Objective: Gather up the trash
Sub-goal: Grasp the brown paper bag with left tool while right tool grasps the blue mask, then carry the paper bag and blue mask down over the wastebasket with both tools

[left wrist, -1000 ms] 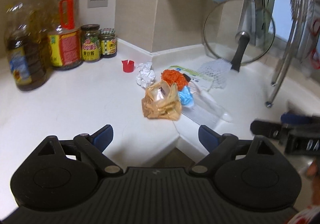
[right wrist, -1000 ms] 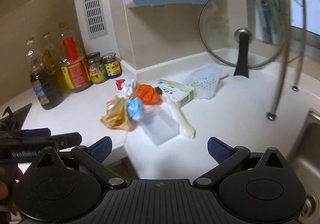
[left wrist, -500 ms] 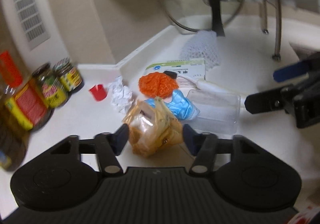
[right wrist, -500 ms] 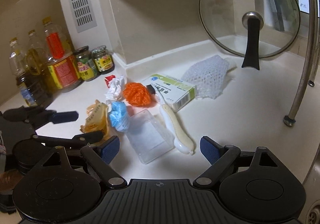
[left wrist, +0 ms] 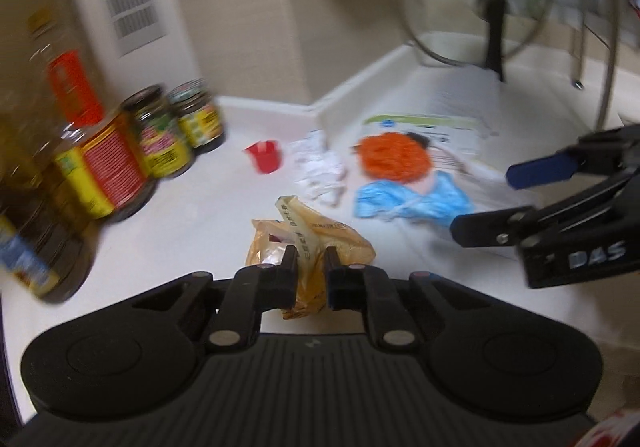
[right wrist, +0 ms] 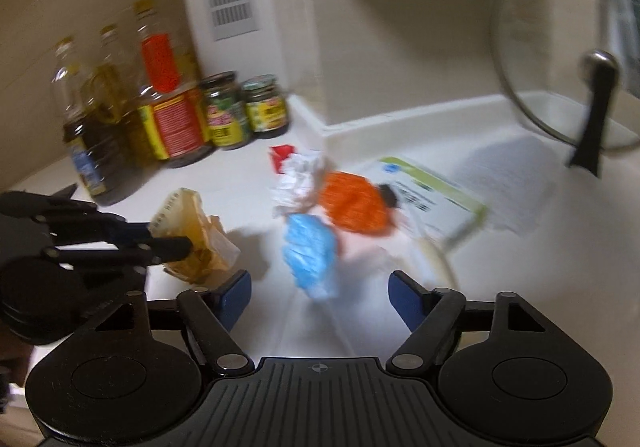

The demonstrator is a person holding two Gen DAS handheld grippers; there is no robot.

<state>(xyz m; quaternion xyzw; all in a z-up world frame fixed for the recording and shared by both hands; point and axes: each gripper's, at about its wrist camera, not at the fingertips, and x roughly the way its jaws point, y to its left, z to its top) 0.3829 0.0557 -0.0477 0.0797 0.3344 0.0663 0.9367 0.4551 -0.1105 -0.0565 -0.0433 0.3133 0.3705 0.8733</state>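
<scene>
My left gripper [left wrist: 311,275] is shut on a crumpled yellow plastic bag [left wrist: 308,243] at the front of the white counter; the bag [right wrist: 192,243] and the left gripper [right wrist: 168,239] also show at the left of the right wrist view. My right gripper [right wrist: 320,297] is open, its jaws on either side of a blue crumpled wrapper [right wrist: 310,251], just short of it. Behind lie an orange net ball [right wrist: 354,203], a white paper wad [right wrist: 300,177], a red cap [right wrist: 282,153] and a green-white box [right wrist: 432,191].
Oil bottles [right wrist: 96,119] and two jars [right wrist: 244,109] stand at the back left against the wall. A glass pot lid [right wrist: 572,59] leans at the back right, with a white mesh [right wrist: 508,179] in front of it. A clear plastic box [left wrist: 472,199] lies beside the wrapper.
My left gripper closed on the yellow bag and lifted it slightly. My right gripper moved forward and left towards the blue wrapper, still open.
</scene>
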